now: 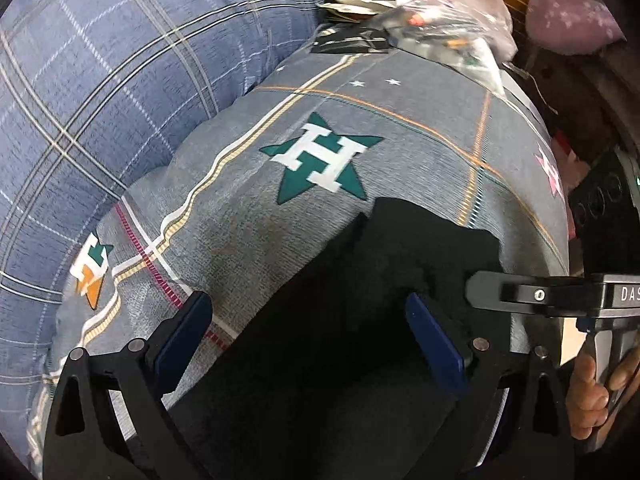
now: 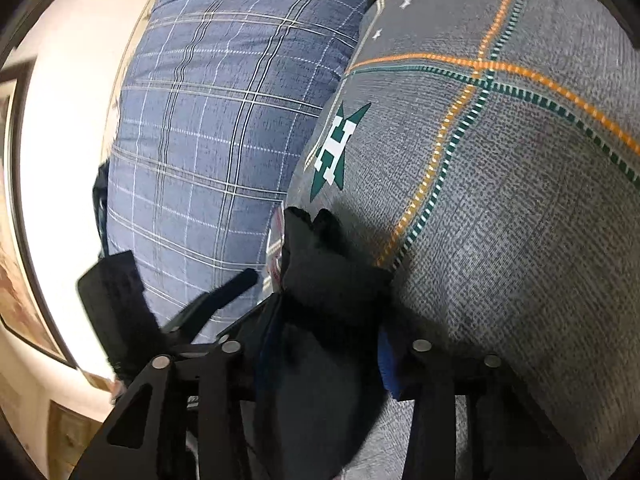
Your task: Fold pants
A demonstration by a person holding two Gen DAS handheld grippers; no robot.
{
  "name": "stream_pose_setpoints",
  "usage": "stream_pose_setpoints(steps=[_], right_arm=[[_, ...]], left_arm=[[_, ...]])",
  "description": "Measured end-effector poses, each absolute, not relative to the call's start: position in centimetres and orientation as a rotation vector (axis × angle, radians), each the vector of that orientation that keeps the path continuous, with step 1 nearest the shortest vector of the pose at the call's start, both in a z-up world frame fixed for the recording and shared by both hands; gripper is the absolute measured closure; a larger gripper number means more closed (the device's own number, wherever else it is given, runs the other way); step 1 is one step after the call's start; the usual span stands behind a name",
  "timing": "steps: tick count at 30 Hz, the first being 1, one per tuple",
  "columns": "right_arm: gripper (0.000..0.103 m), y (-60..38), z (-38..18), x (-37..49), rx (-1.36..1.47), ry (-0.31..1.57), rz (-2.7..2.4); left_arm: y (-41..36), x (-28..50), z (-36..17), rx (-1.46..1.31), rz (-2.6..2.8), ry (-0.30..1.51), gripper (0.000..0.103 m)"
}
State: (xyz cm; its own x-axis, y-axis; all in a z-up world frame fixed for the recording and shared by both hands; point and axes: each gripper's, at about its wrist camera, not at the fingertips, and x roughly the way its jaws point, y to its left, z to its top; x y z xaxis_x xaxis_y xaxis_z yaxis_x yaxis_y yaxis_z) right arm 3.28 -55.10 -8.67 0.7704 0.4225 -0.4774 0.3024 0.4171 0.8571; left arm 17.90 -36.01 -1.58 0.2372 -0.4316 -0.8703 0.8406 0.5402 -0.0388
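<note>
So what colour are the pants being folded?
Black, plain as far as shows. The pants show best in the left wrist view, on the grey star-print bedsheet.

The pants (image 1: 320,320) are matt black cloth, soft and slightly fuzzy. The bedsheet (image 1: 420,152) is grey woven fabric with printed stars. The plaid pillow (image 1: 120,80) is blue cloth. The left gripper (image 1: 310,338) is matt black plastic with blue pads (image 1: 436,344) and dull metal pins.

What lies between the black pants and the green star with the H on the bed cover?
In the left wrist view, only bare grey bed cover lies between the black pants and the green star; nothing else sits there.
</note>
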Motion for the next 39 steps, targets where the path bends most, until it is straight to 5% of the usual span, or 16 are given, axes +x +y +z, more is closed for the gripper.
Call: stream_pose_setpoints(steps=[1,3,7,12,30,39], right_arm=[[0.069,-55.3,-8.8,3.1,1.178,0.726,0.084],[0.076,-55.4,-8.9,3.1,1.176,0.726,0.082],[0.085,-55.7,-9.1,3.0,1.182,0.735,0.093],[0.088,-55.4,-7.9,2.6,1.136,0.710,0.128],[0.088,-44.8,2.3,0.6,0.710,0.471,0.468],[0.088,-32.4,2.4,0.6,0.460,0.606,0.688]], left_arm=[[-35.9,18.1,-1.8,0.479,-0.933,0.994,0.011],[-36.0,18.1,-2.5,0.467,-0.962,1.032,0.038],[-36.3,16.9,-2.7,0.473,-1.018,1.018,0.072],[-36.4,16.3,-2.0,0.463,-1.017,1.015,0.092],[-21.8,13.8,5.4,0.043,-0.894,0.852,0.093],[-7.1,10.9,2.8,-0.156,-0.692,0.851,0.093]])
